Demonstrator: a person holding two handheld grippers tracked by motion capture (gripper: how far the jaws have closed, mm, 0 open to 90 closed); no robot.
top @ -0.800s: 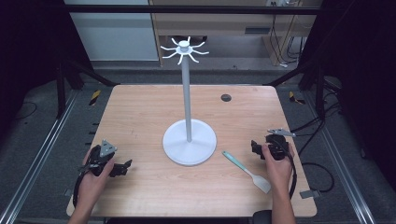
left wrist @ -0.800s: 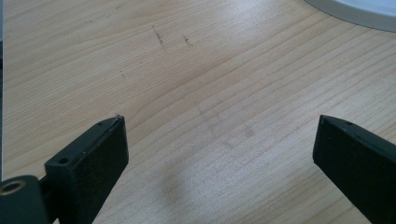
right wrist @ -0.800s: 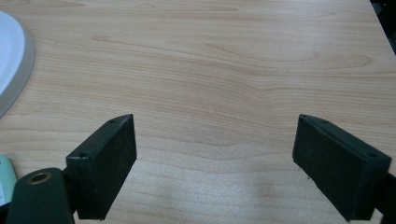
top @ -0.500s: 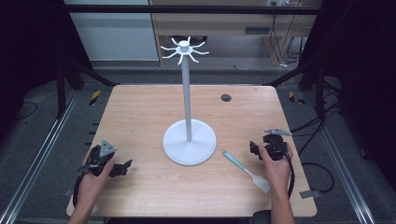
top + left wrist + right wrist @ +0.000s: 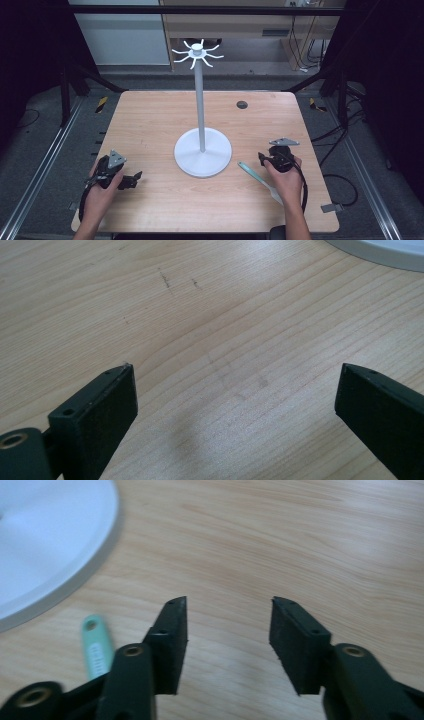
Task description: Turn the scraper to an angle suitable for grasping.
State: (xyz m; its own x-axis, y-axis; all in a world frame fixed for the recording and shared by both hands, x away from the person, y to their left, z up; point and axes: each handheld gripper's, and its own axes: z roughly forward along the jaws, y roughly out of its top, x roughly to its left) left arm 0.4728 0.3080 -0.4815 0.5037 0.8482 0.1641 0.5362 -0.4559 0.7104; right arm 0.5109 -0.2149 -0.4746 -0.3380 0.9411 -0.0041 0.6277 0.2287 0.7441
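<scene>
Two grippers spread, left gripper [image 5: 131,180], right gripper [image 5: 262,158], light wooden table [image 5: 150,125], grey floor [image 5: 45,150], dark frame [image 5: 200,9]

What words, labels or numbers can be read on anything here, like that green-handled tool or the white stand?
None can be read.
The green handle of the tool carries a pale strip with small marks, too blurred to read.
The white stand, the wooden table and both grippers, left and right, show no writing.

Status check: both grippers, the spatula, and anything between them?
Left gripper open, jaws over bare table. Right gripper open, empty, just right of the green-handled spatula. Spatula flat beside the white stand. Nothing blocking.
</scene>
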